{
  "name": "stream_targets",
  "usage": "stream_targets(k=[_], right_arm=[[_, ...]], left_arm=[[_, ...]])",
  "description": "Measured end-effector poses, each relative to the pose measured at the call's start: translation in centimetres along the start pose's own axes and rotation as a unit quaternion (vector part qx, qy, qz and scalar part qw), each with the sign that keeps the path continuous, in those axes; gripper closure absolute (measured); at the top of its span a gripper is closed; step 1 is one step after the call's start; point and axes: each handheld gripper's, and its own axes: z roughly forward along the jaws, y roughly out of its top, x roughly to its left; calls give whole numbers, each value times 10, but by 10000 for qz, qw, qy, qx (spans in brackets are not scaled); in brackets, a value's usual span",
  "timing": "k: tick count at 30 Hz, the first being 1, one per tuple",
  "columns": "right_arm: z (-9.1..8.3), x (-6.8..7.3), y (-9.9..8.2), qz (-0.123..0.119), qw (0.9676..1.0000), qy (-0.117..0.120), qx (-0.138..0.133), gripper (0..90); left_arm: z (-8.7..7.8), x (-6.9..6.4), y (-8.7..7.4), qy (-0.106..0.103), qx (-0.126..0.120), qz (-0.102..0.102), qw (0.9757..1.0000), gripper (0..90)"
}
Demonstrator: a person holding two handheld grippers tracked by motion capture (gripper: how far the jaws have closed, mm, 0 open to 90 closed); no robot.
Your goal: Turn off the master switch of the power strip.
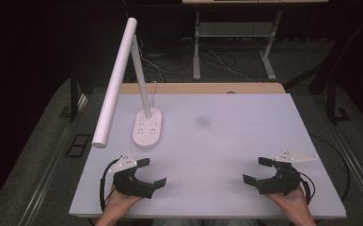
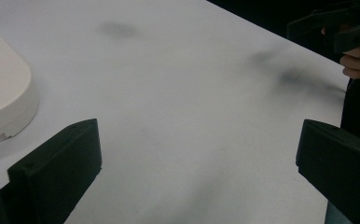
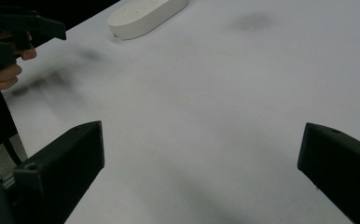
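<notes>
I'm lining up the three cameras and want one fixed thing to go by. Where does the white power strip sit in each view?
High view: the power strip lies left of centre on the table, at the foot of the white lamp.
Left gripper view: at the left edge, partly cut off.
Right gripper view: top centre, far off.
Shared landmark: the dark smudge on the table.

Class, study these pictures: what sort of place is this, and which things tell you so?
Probably a lab or workshop set up for recording, not a home. A plain white table holds just a white desk lamp on a socket-strip base; cables trail over the dark floor, and each hand holds an open gripper.
</notes>
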Motion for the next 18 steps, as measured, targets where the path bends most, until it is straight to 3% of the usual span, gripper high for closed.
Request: stream_targets(k=[18], right_arm=[[-4,-4,-2,77,10000,-23,51,0]], left_arm=[[2,1,2,-39,86,6,10000,0]])
